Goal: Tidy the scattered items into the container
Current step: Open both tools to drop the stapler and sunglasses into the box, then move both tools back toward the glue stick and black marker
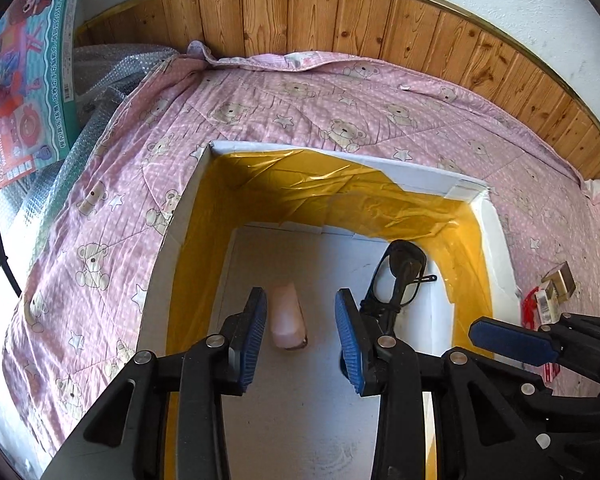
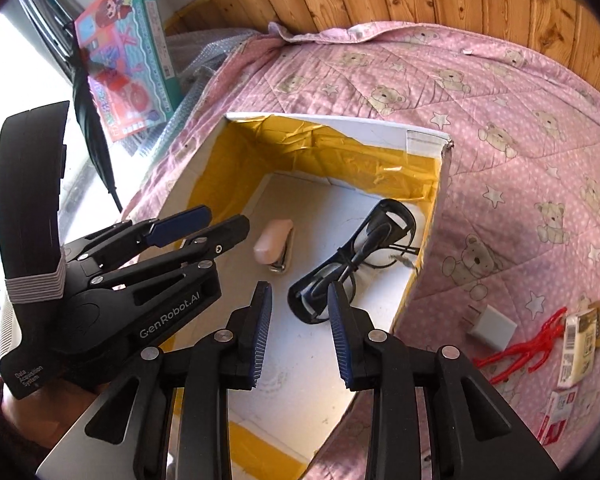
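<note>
A pink quilt (image 2: 500,128) covers the bed, and on it stands the box (image 2: 424,138), white outside and lined with yellow tape. Both grippers hang over its open top. Inside, on the white floor, lie black glasses (image 2: 364,248) against the right wall and a pale pink stapler (image 2: 274,242) near the middle, well apart from each other.

The left gripper (image 1: 302,336) stands open and empty, the stapler showing between its pads on the floor below. The right gripper (image 2: 300,332) is also open and empty, above the near end of the glasses.

What remains lies outside, on the quilt just right of the box: a white plug (image 2: 494,326), a red plastic piece (image 2: 520,350), a cigarette pack (image 2: 580,350) and a small red-and-white packet (image 2: 558,412). They sit to the right of the right gripper and slightly nearer the camera. That arm is clearly the closer one; the left would have to cross the box. The plug is nearest, its long axis running slantwise, away and to the left.
</note>
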A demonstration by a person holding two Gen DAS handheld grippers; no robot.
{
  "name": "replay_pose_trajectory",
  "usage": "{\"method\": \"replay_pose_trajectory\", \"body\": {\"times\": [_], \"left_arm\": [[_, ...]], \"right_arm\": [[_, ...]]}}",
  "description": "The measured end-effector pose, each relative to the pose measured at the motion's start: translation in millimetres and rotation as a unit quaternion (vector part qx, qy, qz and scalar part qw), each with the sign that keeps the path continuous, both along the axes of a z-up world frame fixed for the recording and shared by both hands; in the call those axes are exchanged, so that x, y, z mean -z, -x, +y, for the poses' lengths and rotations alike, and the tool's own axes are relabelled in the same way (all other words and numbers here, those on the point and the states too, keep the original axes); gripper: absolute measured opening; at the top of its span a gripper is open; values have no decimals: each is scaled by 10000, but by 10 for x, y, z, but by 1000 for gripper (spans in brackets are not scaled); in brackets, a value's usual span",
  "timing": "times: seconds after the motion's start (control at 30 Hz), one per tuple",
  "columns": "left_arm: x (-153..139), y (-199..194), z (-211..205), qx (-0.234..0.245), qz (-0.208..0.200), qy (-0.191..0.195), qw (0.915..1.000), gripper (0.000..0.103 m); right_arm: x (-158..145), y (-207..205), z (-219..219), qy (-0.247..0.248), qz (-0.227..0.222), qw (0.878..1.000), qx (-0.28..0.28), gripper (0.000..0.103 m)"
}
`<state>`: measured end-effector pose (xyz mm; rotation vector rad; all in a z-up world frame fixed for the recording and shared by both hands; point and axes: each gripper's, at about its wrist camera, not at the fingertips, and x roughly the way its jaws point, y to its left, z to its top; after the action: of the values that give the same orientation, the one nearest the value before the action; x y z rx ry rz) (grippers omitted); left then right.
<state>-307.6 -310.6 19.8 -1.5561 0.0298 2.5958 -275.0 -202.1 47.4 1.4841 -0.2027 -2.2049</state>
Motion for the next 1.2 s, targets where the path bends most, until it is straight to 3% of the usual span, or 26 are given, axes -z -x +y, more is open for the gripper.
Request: {"method": "replay_pose_trajectory", "body": {"times": [0.23,0.57,0.93,1.2], "left_arm": [[-282,-501,141,46,400,284,9988,37],[-556,-1171,396,108,629,260,9976,37],[-693,-1771,675,252,744,168,9968,37],[-560,-2103,945,585,565,1,9967,37]], "right_arm": [[-167,-400,196,404,165,9990,40,31],[-338,-1078,473,742,405,9964,31,31],[-356,-1739,836,850,692,9935,323,32],[-190,-2088,1161,902,671,9911,717,32]]}}
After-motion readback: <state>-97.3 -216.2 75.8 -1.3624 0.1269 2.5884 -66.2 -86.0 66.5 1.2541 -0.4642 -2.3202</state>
